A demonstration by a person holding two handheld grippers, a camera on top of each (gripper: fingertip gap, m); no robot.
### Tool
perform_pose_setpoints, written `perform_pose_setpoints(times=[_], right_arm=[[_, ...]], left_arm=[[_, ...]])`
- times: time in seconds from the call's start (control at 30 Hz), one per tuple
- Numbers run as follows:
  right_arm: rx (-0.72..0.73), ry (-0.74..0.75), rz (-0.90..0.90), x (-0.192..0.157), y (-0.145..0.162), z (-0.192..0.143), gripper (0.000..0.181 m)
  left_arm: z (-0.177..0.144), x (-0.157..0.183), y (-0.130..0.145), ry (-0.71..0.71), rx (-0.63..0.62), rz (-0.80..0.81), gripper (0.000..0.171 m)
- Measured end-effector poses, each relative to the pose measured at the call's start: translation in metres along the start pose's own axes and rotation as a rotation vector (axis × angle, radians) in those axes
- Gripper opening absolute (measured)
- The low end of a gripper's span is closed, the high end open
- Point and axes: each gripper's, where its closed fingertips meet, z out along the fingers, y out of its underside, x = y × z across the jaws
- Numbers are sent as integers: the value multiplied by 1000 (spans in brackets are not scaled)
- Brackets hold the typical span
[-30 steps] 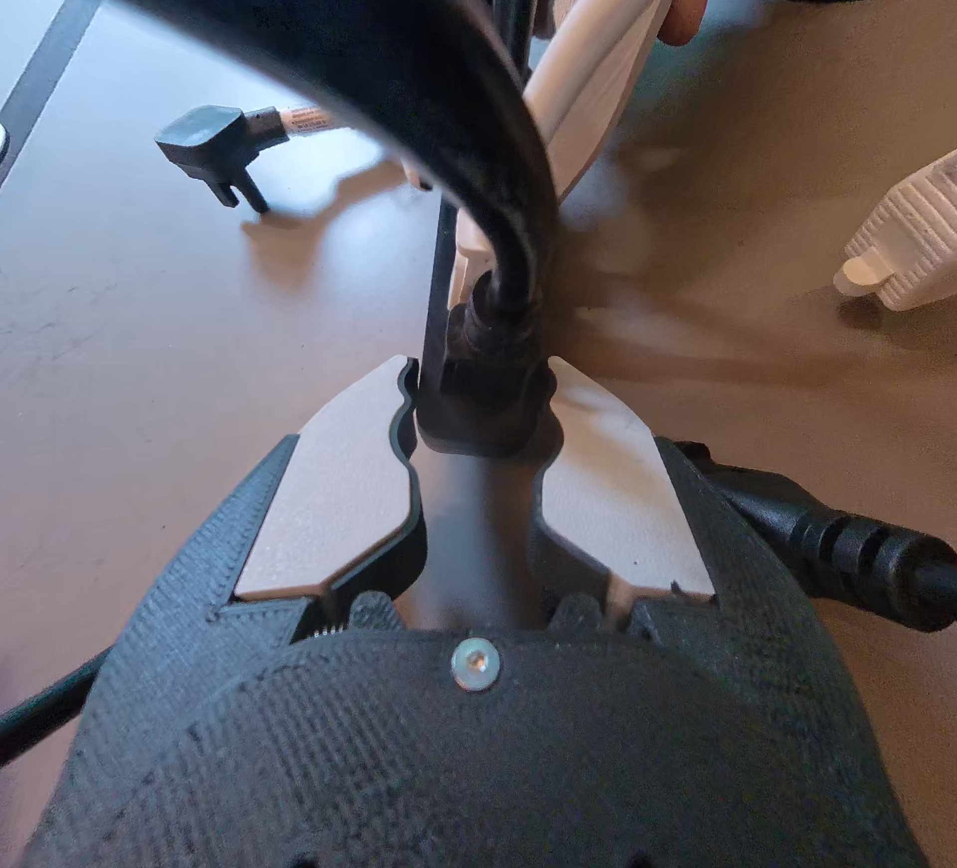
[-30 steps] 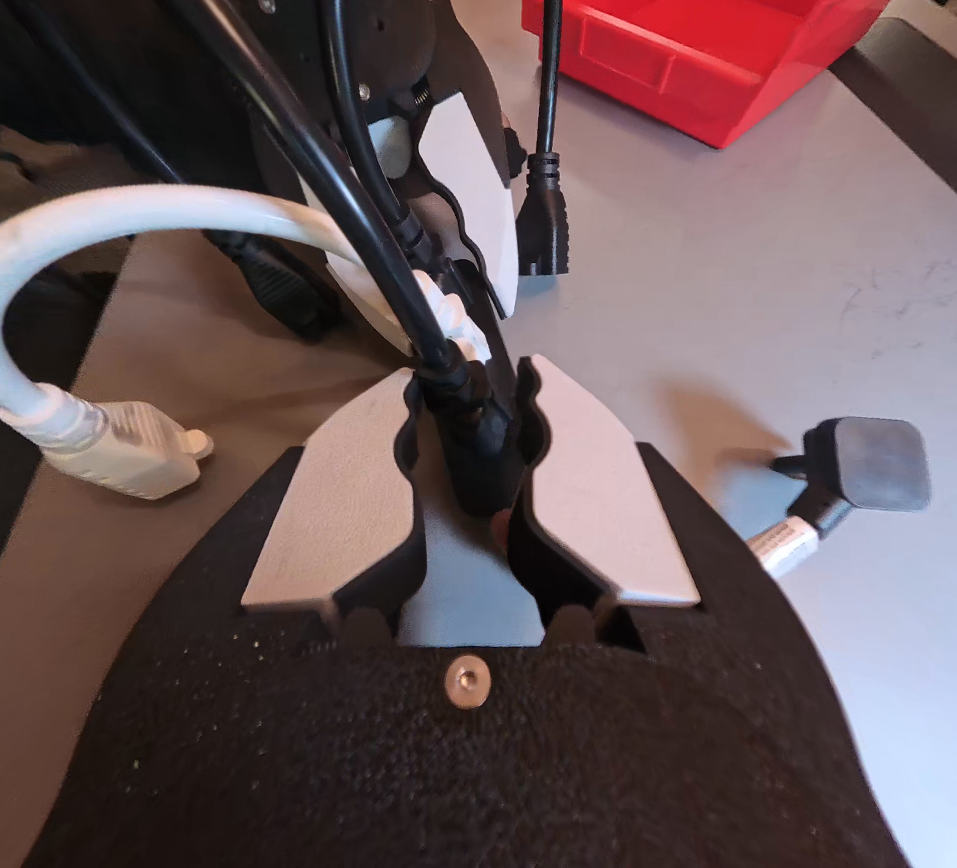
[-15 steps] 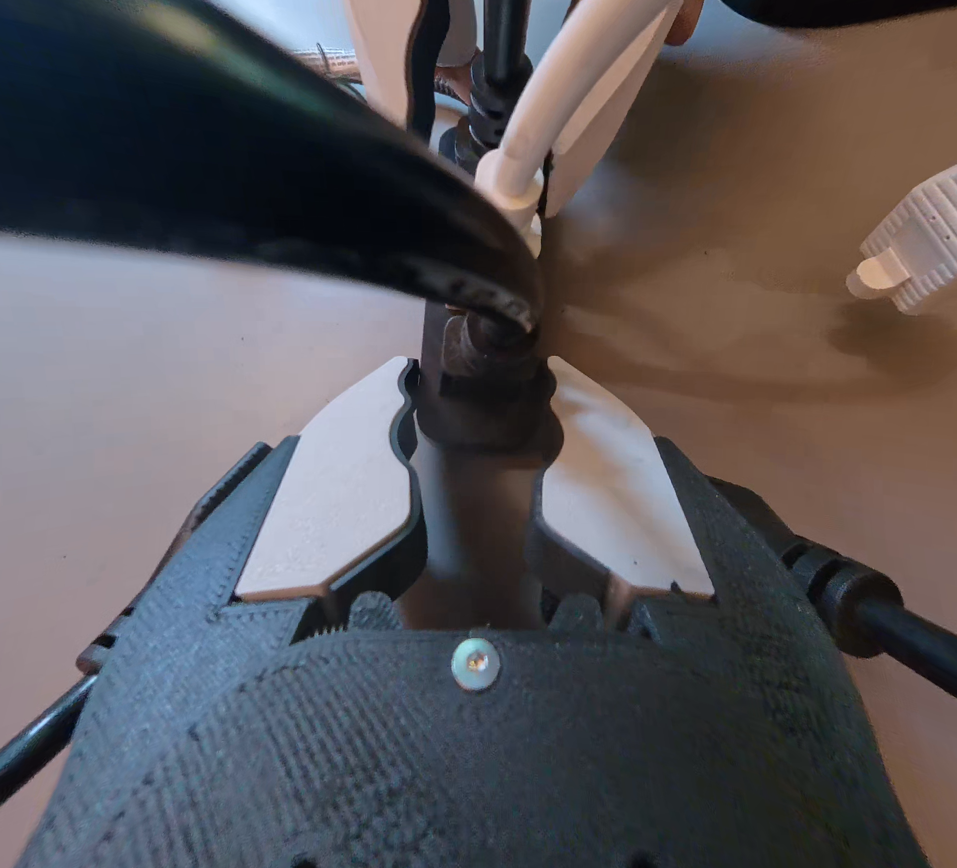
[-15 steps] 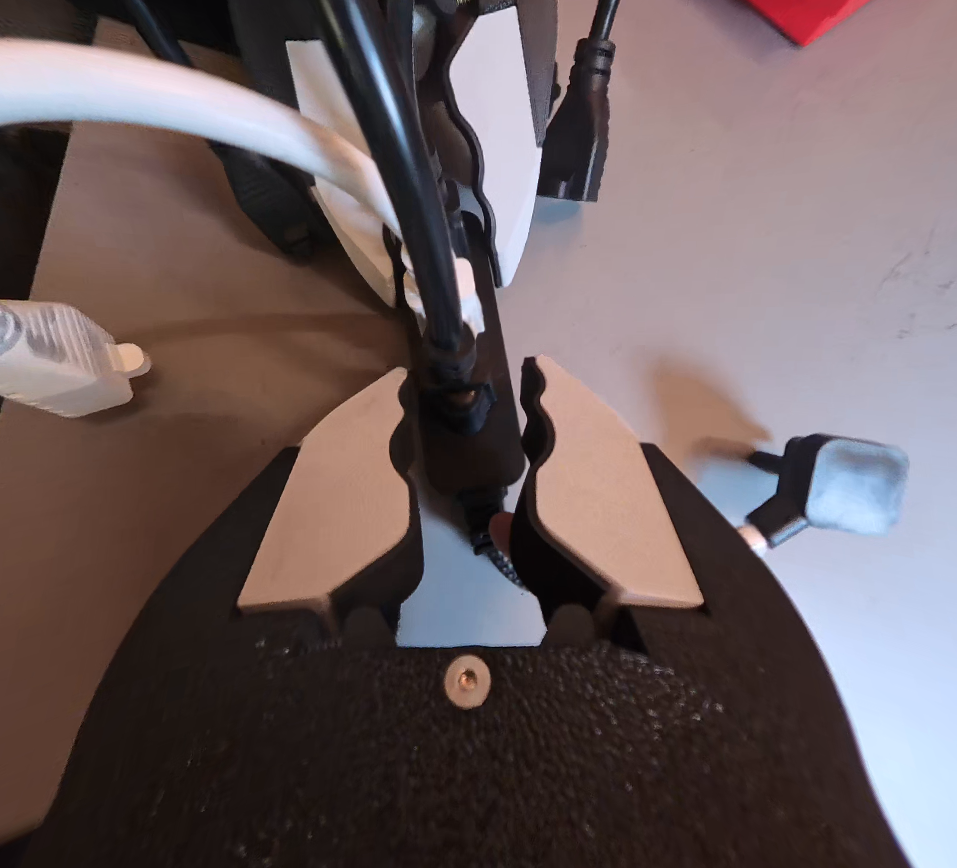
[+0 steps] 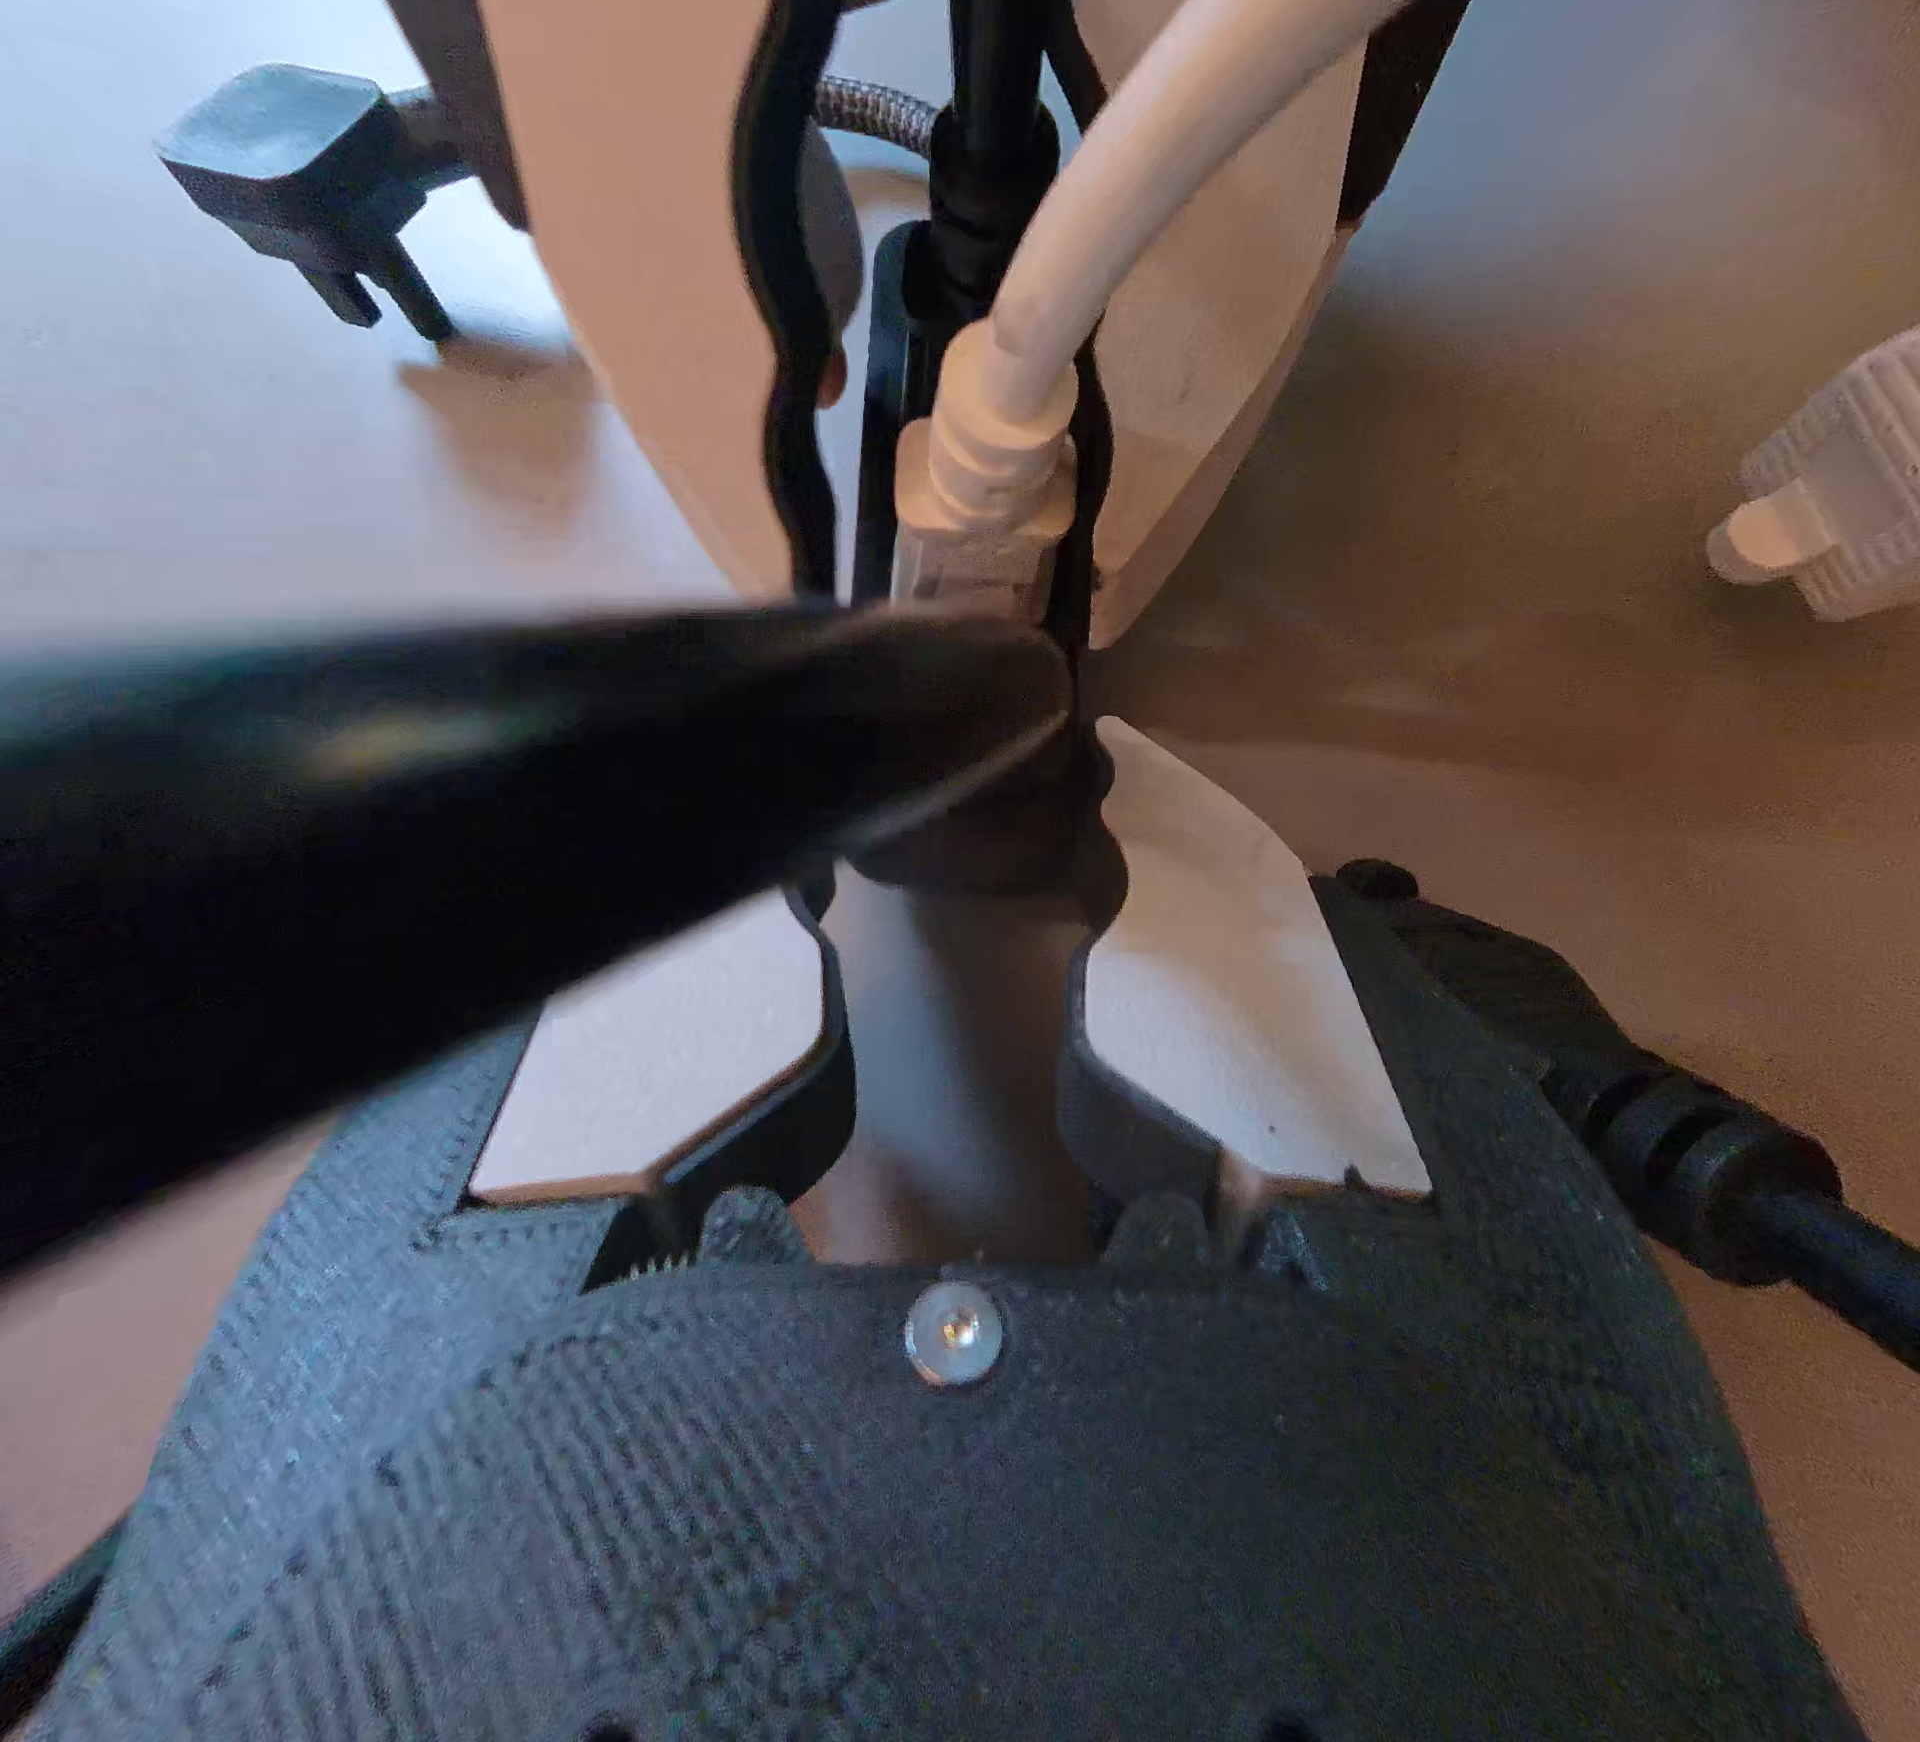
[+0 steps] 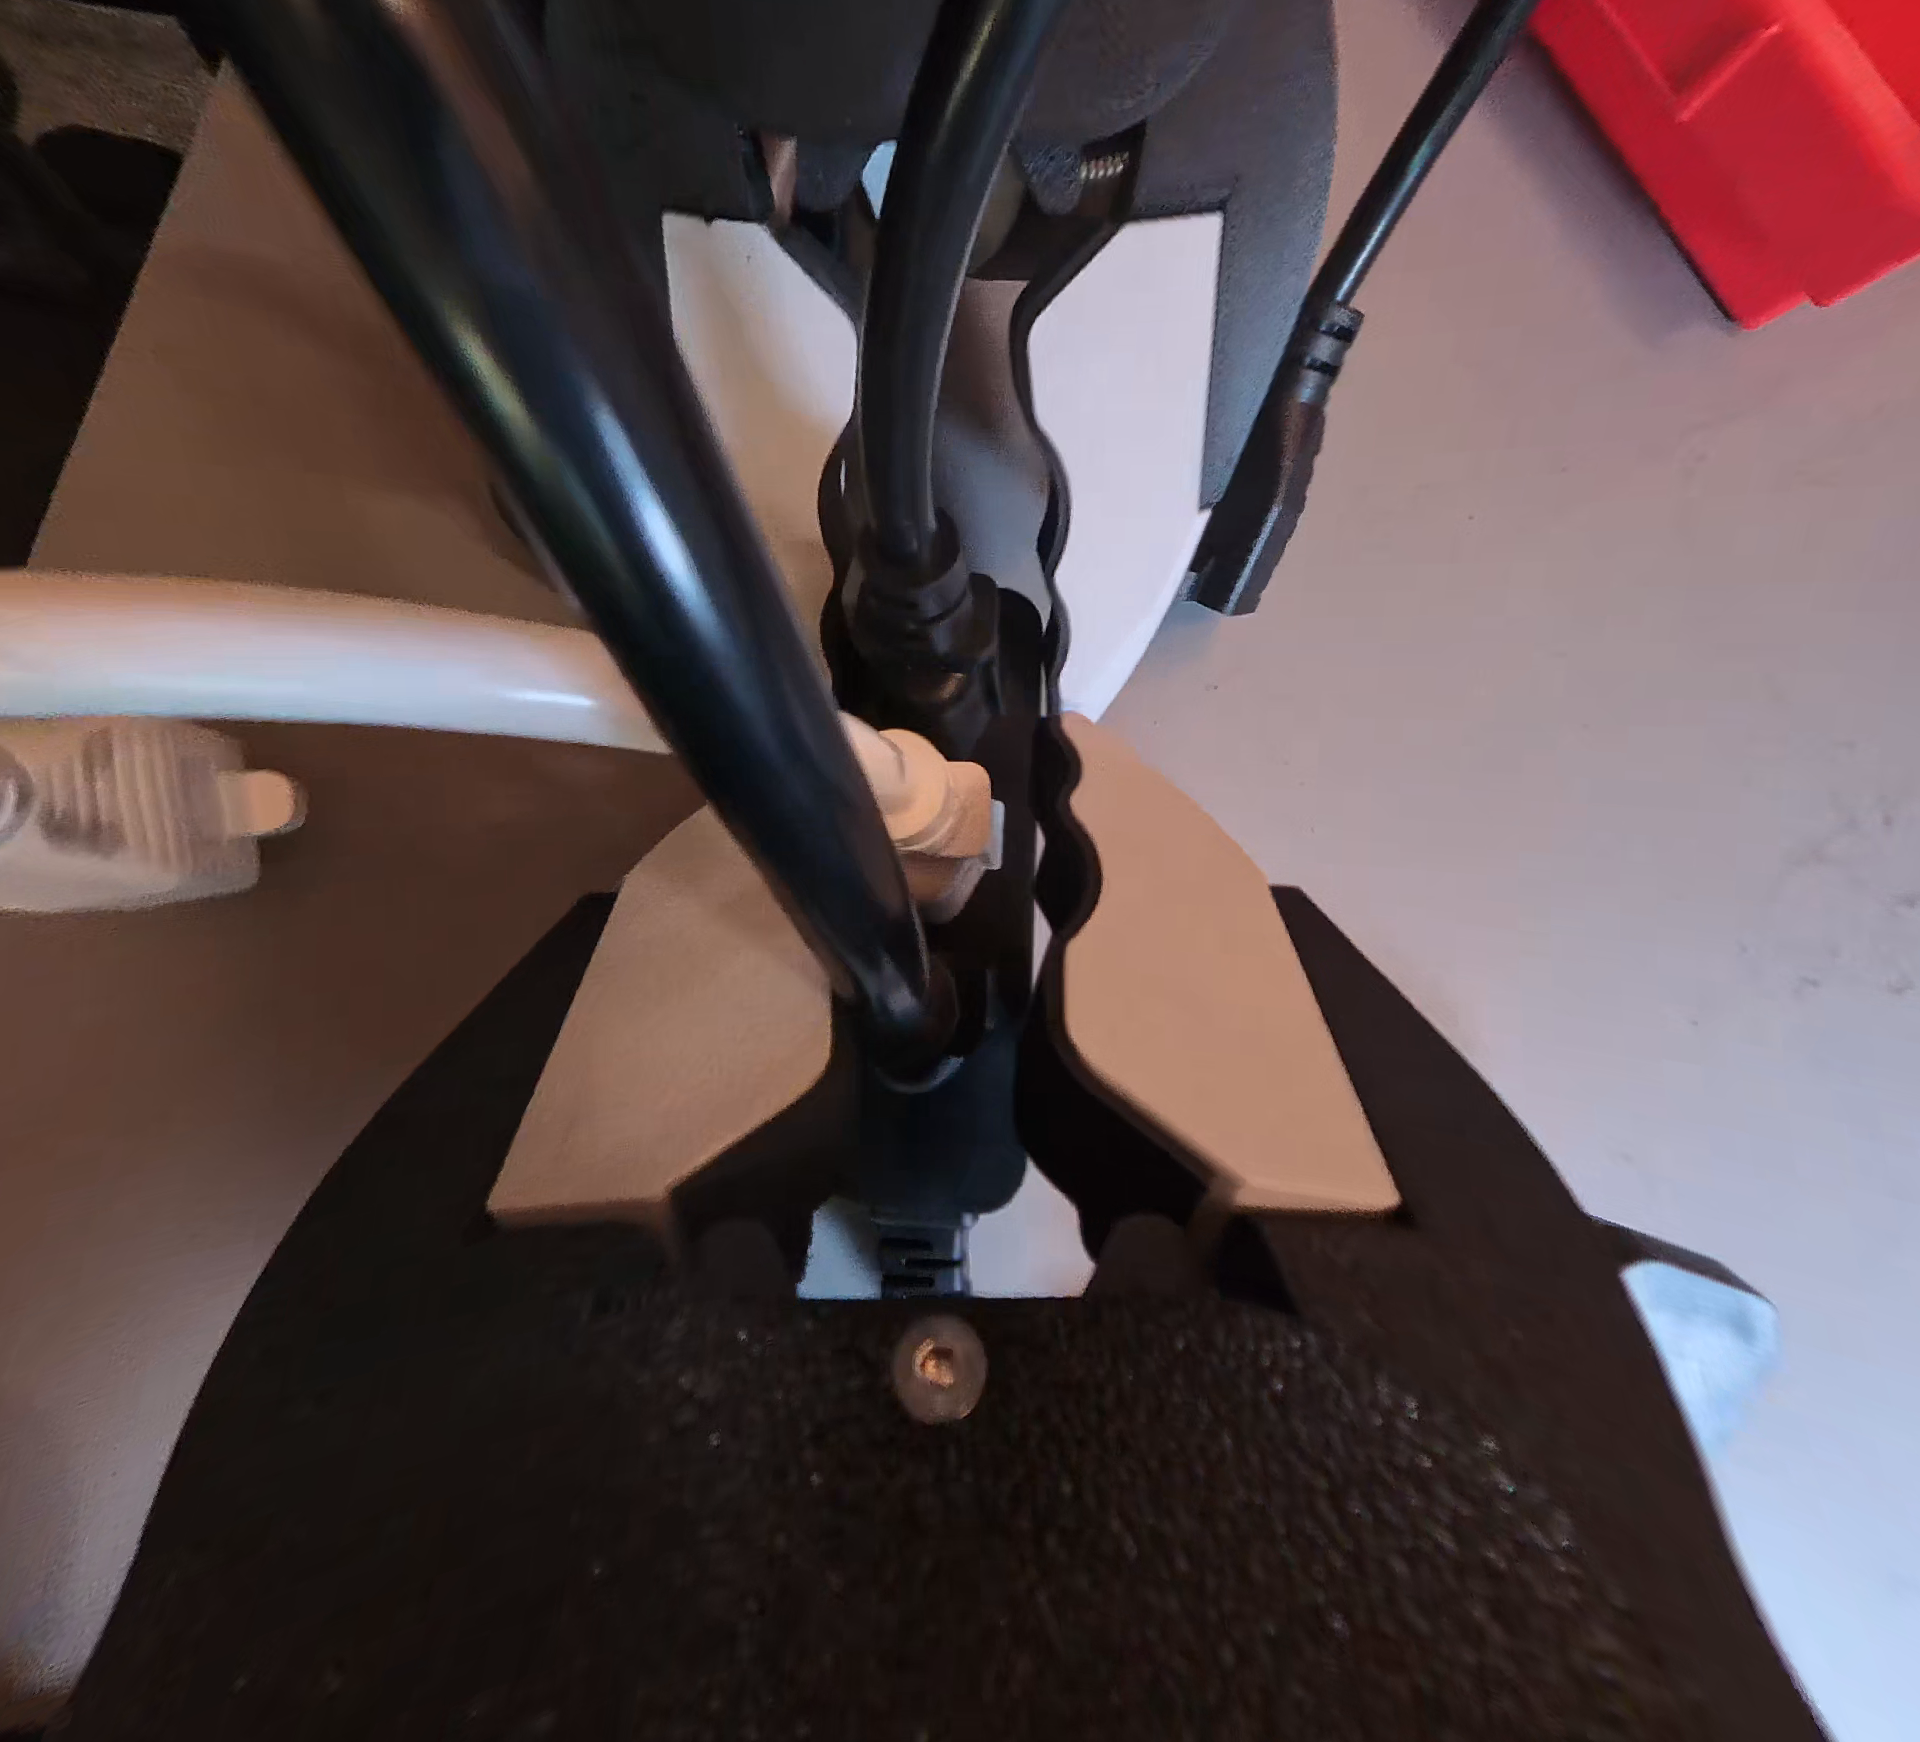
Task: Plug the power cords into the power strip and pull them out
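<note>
A narrow black power strip lies between my two grippers, which face each other. My right gripper is shut around the strip's near end, and a black plug with a thick black cord sits between its fingers. A white plug is in the strip's middle and also shows in the left wrist view. My left gripper is shut on another black plug. A blurred black cord crosses over its left finger. The right gripper reaches in from the top.
A red bin stands at the upper right. Loose on the table are a grey flat plug, a white connector, a black connector and another black cord end. Both grippers' tips are close together, under 4 cm apart.
The two grippers have come much closer together, tip to tip over the strip. The strip's end now sits deeper between my right fingers. The thick black cord has swung across the left view.
</note>
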Motion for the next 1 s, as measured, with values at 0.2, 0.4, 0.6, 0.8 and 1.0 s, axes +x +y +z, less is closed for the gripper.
perform_pose_setpoints(times=[0.2, 0.4, 0.6, 0.8, 1.0], right_arm=[[47, -4, 6, 2, -2, 2, 33], [67, -33, 14, 2, -6, 4, 34], [0, -50, -20, 0, -9, 8, 34], [20, -11, 26, 4, -8, -2, 46], [54, 83, 131, 15, 15, -37, 48]], left_arm=[[-12, -6, -5, 24, 60, -34, 43], [-5, -6, 3, -6, 35, -6, 42], [-2, -2, -1, 13, 47, -21, 42], [-5, -4, 2, 6, 66, -9, 42], [-9, -8, 8, 28, 77, -40, 42]])
